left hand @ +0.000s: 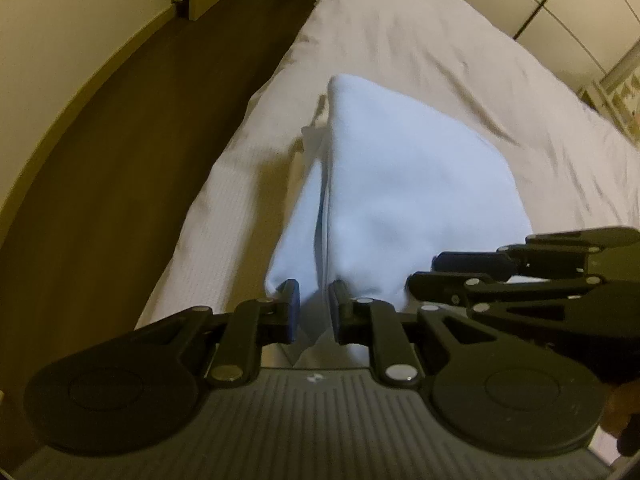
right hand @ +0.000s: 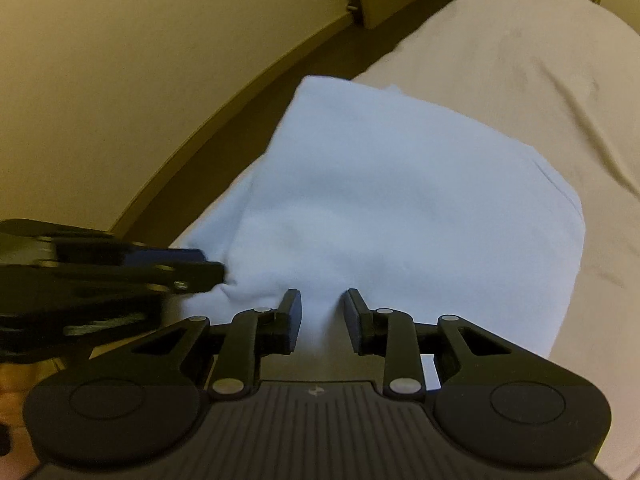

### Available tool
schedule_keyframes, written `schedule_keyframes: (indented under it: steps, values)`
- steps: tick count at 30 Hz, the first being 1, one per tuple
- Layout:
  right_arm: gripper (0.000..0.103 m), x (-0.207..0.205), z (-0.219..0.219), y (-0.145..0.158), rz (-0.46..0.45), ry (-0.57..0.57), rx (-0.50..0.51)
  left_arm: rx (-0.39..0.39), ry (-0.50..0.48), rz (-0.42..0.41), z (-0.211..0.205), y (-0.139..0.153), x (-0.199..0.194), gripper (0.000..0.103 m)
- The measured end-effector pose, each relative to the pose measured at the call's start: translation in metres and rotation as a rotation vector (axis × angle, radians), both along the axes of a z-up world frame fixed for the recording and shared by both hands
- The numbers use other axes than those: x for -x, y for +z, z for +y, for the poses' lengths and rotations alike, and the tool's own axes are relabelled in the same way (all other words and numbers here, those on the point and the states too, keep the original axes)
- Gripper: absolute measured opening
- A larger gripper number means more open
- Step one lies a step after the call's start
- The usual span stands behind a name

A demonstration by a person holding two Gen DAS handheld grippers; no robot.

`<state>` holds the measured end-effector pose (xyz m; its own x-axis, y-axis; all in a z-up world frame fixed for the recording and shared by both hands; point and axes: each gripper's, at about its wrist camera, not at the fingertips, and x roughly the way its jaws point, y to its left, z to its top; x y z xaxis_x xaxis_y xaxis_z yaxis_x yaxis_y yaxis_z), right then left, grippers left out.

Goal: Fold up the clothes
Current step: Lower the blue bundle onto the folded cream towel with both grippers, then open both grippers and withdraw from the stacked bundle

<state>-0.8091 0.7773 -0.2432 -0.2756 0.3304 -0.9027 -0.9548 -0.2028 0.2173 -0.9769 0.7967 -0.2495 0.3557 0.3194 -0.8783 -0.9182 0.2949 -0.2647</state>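
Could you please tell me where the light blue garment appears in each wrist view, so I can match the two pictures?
Left wrist view: light blue garment at centre, reaching down to the left gripper.
Right wrist view: garment fills the centre, above the right gripper.
Shared landmark: the cream bed cover.

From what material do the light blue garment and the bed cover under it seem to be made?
The light blue garment looks like a soft knit, probably cotton jersey: matte, with gentle rounded wrinkles where the left tongs and right tongs pinch it. The bed cover seems a woven matte cotton, cream; near the left tongs a fine ribbed texture shows.
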Motion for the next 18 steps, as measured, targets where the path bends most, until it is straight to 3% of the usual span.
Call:
schedule_keyframes:
  steps: [5,10,12,14,18]
  values:
    - [0.031,-0.012,0.001,0.013,0.047,-0.025,-0.011,-0.011,0.011,-0.012,-0.006,0.015,0.003,0.013]
    - [0.030,-0.002,-0.006,0.001,0.041,-0.028,0.019,0.063,0.052,0.049,-0.006,0.015,-0.002,0.013]
    - [0.033,-0.008,-0.013,0.007,0.045,-0.042,0.019,0.071,0.073,0.071,-0.007,0.024,-0.006,0.013]
    - [0.045,-0.016,-0.021,0.012,0.050,-0.060,0.022,0.076,0.095,0.109,-0.010,0.035,-0.011,0.017]
    - [0.054,-0.032,-0.037,0.022,0.058,-0.098,0.030,0.061,0.108,0.205,-0.022,0.055,-0.022,0.028]
